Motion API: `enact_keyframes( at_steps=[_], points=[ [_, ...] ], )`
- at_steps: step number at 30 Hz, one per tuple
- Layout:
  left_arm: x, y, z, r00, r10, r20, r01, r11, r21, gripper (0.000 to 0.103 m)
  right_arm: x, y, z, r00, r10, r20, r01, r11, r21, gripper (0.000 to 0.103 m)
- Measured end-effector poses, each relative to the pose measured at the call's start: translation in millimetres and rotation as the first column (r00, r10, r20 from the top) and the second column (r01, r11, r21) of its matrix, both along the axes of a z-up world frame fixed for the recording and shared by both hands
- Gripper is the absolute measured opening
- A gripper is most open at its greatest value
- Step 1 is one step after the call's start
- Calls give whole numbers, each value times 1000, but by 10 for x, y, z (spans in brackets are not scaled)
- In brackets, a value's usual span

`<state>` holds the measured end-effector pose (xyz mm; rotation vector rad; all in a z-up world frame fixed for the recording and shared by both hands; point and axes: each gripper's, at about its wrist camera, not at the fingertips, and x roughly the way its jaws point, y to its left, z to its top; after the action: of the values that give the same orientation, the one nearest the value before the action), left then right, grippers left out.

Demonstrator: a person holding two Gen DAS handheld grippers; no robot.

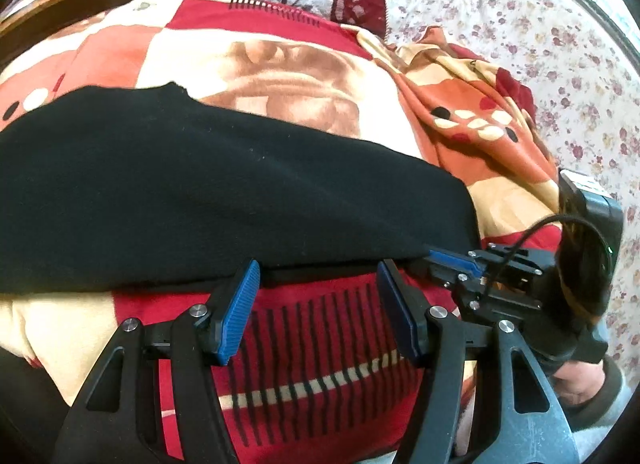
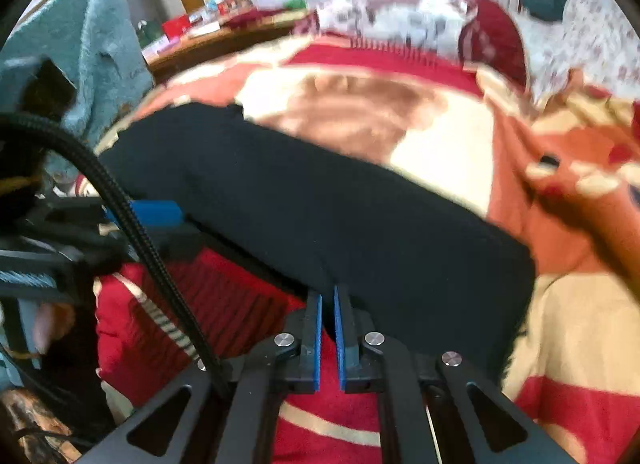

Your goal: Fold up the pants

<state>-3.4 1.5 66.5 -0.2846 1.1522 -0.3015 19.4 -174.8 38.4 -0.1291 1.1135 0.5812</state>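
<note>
I see the black knit pants (image 1: 224, 192) lying as a long folded band across the red, cream and orange patterned fleece blanket (image 1: 320, 340) on the bed. My left gripper (image 1: 316, 284) sits at the near edge of the pants, its blue-padded jaws spread wide apart, tips just at the hem with blanket showing between them. My right gripper (image 2: 328, 304) is further along the same near edge of the pants (image 2: 320, 208); its jaws are nearly together, a narrow gap left, tips touching the fabric edge. I cannot tell whether cloth is pinched between them. That view is blurred.
</note>
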Motion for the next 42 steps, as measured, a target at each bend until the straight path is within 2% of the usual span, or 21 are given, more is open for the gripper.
enact_keyframes(
  at_steps=[2,5,9,11,13,17,21,24,26,28,29,30,36,38,40,42],
  points=[
    [-5,16,18,1000,2,0,-2,1000,-11,61,34,-87,3,999,-34,-40,36,998,53,8],
    [5,11,93,1000,-4,30,4,1000,-9,61,53,-287,169,995,-87,-43,90,993,75,39],
    [68,-21,151,999,-15,47,15,1000,-19,61,145,-706,400,978,-204,-31,206,972,111,40],
    [115,-38,150,999,-12,48,13,1000,-18,61,237,-880,449,960,-280,-19,281,957,73,40],
    [167,-57,112,999,-10,37,11,1000,-20,61,354,-954,427,946,-325,3,324,946,23,41],
    [192,-91,-10,1000,-14,-2,14,1000,0,61,583,-941,247,944,-331,-19,330,944,-17,40],
    [182,-91,-46,1000,-22,-10,22,1000,13,61,738,-833,89,957,-291,-16,290,955,-62,40],
    [198,-88,-64,1000,-19,-12,19,1000,14,61,823,-783,-78,964,-265,-40,257,956,-139,40],
    [208,-96,-85,1000,-16,-18,16,1000,15,61,856,-829,-128,962,-267,-61,260,959,-110,40],
    [209,-99,-100,1000,-13,-21,13,1000,16,61,844,-847,-87,964,-261,-47,256,962,-91,26],
    [209,-100,-98,1000,-12,-21,13,1000,16,61,821,-847,-49,966,-256,-24,253,963,-94,10],
    [208,-102,-94,1000,-13,-21,14,1000,16,61,796,-837,-11,970,-244,2,243,965,-101,6],
    [206,-88,-17,1000,-3,14,2,1000,21,61,824,-893,150,955,-283,92,294,946,-134,2],
    [211,-83,-38,1000,0,1,0,1000,20,61,879,-950,112,954,-293,60,298,948,-112,2],
    [205,-69,-28,1000,5,3,-5,1000,7,61,881,-923,115,962,-271,8,272,961,-51,2],
    [214,-93,22,999,-23,29,23,1000,9,61,824,-873,123,968,-250,-35,249,968,-29,9]
  ],
)
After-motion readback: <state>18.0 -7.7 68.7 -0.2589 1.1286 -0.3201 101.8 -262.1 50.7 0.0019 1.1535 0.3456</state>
